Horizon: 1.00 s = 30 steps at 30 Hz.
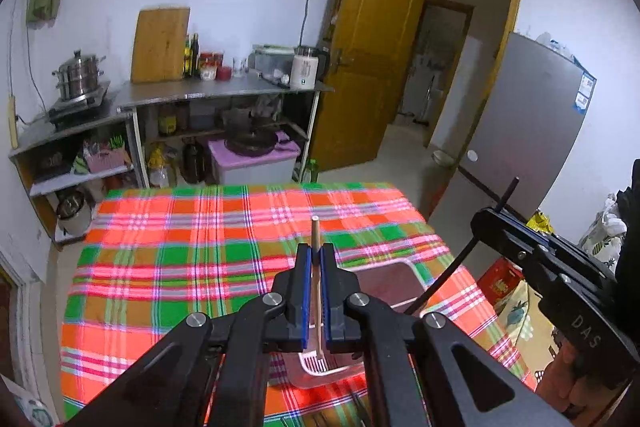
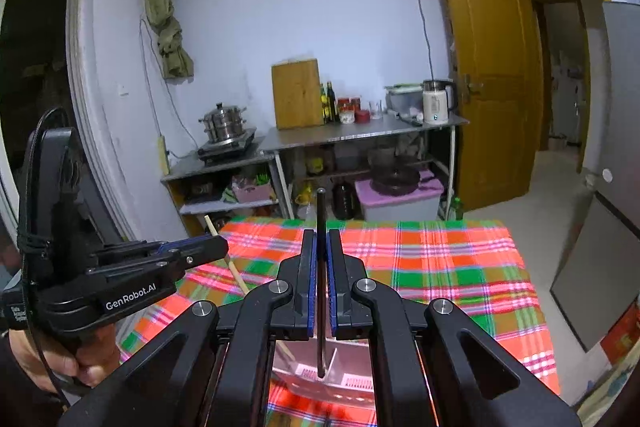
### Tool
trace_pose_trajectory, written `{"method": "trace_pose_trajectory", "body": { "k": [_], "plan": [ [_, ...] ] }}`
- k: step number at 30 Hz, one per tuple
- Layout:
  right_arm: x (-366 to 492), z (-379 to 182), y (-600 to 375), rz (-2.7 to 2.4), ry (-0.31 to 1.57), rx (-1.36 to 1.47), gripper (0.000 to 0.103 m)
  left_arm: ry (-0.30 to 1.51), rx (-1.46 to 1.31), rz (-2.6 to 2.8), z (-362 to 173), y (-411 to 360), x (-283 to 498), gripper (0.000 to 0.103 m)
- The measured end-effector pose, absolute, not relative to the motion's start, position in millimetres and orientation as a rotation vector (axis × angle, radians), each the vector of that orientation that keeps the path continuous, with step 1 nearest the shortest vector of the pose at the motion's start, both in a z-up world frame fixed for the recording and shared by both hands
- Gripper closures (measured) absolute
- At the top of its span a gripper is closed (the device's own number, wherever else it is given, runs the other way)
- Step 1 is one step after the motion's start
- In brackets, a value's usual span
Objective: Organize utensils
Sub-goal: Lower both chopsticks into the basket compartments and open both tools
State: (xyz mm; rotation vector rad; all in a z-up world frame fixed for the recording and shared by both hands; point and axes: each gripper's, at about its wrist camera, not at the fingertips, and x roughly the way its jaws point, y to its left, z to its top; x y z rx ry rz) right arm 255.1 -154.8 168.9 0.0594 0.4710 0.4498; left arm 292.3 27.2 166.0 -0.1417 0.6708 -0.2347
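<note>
Wooden chopstick (image 1: pixel 315 255) stands clamped in the left gripper (image 1: pixel 316 255); a black one (image 2: pixel 321 227) is pinched in the right gripper (image 2: pixel 321 243), both tilted down over what looks like a slotted tray (image 1: pixel 320 367) on the plaid cloth (image 1: pixel 180 247).

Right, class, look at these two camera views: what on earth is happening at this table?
A person holds a two-finger gripper in each hand over a table with a plaid cloth. The left gripper is shut on a wooden chopstick; the right gripper is shut on a black chopstick. Both sticks hang with their lower ends in or just above a clear slotted utensil tray on the cloth; contact cannot be told.
</note>
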Motion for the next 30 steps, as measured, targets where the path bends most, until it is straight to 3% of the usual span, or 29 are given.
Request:
{"method": "trace_pose_trajectory", "body": {
  "k": [12, 19, 30],
  "plan": [
    [276, 126, -153, 0.445, 0.602, 0.071, 0.098, 0.722, -0.184, -0.214, 128, 42, 301, 0.098],
    [273, 132, -159, 0.435, 0.584, 0.069, 0.090, 0.689, -0.190, -0.201, 140, 47, 288, 0.089],
    [222, 137, -184, 0.431, 0.525, 0.099, 0.089, 0.620, -0.158, -0.191, 142, 48, 221, 0.089]
  ]
}}
